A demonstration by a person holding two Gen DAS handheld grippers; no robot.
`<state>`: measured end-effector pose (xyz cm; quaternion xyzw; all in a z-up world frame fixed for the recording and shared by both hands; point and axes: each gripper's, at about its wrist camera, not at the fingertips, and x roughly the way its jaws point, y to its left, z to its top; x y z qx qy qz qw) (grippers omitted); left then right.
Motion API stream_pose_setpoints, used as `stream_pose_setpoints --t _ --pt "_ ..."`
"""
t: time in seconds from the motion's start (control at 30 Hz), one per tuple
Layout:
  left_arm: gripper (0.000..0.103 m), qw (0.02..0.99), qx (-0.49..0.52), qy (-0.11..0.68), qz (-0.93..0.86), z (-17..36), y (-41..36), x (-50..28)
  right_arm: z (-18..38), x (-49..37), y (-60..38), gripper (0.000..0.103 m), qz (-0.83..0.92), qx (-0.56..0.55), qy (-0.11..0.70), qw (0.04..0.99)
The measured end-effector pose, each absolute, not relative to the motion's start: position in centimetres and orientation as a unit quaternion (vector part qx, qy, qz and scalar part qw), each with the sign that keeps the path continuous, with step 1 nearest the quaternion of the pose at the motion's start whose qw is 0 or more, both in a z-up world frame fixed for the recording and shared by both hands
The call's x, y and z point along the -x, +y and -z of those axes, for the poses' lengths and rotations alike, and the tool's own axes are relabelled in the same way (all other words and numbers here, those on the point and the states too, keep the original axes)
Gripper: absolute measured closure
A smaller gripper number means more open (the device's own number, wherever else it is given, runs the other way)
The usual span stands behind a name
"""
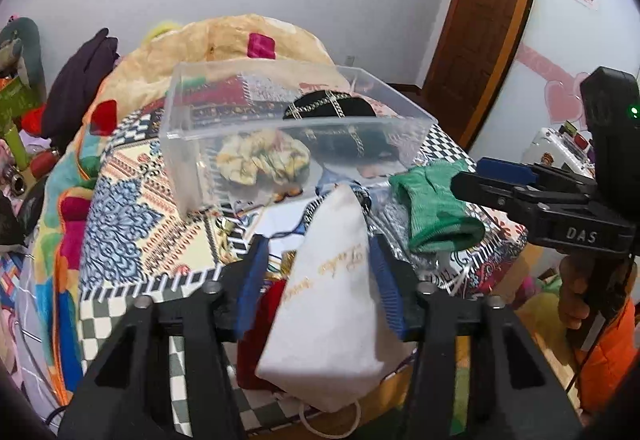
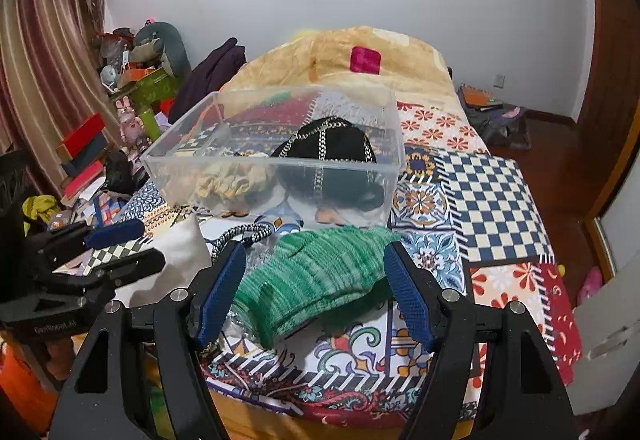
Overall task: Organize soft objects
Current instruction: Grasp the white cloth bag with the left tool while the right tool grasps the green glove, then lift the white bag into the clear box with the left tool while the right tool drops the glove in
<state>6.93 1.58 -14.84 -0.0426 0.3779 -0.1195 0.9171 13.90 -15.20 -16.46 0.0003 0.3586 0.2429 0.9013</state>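
Observation:
A clear plastic bin point(image 1: 224, 135) point(image 2: 188, 175) stands on the patterned bedspread. It holds a black cap with gold chains point(image 1: 328, 107) point(image 2: 328, 143) and a yellow floral scrunchie point(image 1: 260, 159) point(image 2: 228, 179). My left gripper point(image 1: 320, 248) has its jaws wide on both sides of a white cloth pouch point(image 1: 328, 304) point(image 2: 176, 260); whether the pads press it is unclear. My right gripper point(image 2: 316, 264) is open around a green knitted piece point(image 2: 304, 280) point(image 1: 436, 207) lying on the bed, not touching it.
A beige blanket point(image 2: 360, 51) is heaped behind the bin. Cluttered shelves and boxes point(image 2: 120, 99) stand to the left of the bed. A black-and-white cord point(image 2: 240, 232) lies in front of the bin. A wooden door point(image 1: 480, 19) is at the right.

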Motion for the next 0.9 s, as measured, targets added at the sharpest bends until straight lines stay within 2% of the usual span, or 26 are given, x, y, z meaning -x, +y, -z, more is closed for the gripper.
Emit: stream_pose_setpoints --t 0.03,0.2,0.23,0.33,0.47,0.63,0.9 --pt "0.066 0.916 0.043 0.379 0.121 15.0 1.5 -6.9 16.7 -13.8 -15.2 0.035 -0.241 0.0 0.361 0.901" --pt "0.084 0.916 0.042 0.38 0.122 15.3 1.4 -6.8 17.6 -13.9 -15.0 0.049 -0.23 0.008 0.371 0.9" --pt "0.089 0.917 0.042 0.377 0.122 15.2 1.4 -6.7 17.8 -14.0 -15.0 0.054 -0.228 0.009 0.372 0.9" --pt "0.094 0.921 0.04 0.368 0.121 14.8 1.4 -6.3 18.0 -14.1 -14.9 0.074 -0.232 0.014 0.377 0.897" --pt "0.097 0.927 0.039 0.353 0.12 13.9 1.5 -5.8 18.0 -13.9 -14.9 0.092 -0.242 0.012 0.376 0.894" --pt "0.098 0.933 0.046 0.335 0.122 12.5 1.8 -5.1 17.3 -13.6 -15.1 0.096 -0.25 0.005 0.364 0.897" --pt "0.1 0.949 0.056 0.291 0.109 9.5 2.8 -4.6 14.7 -12.6 -15.4 0.098 -0.259 -0.005 0.324 0.91"
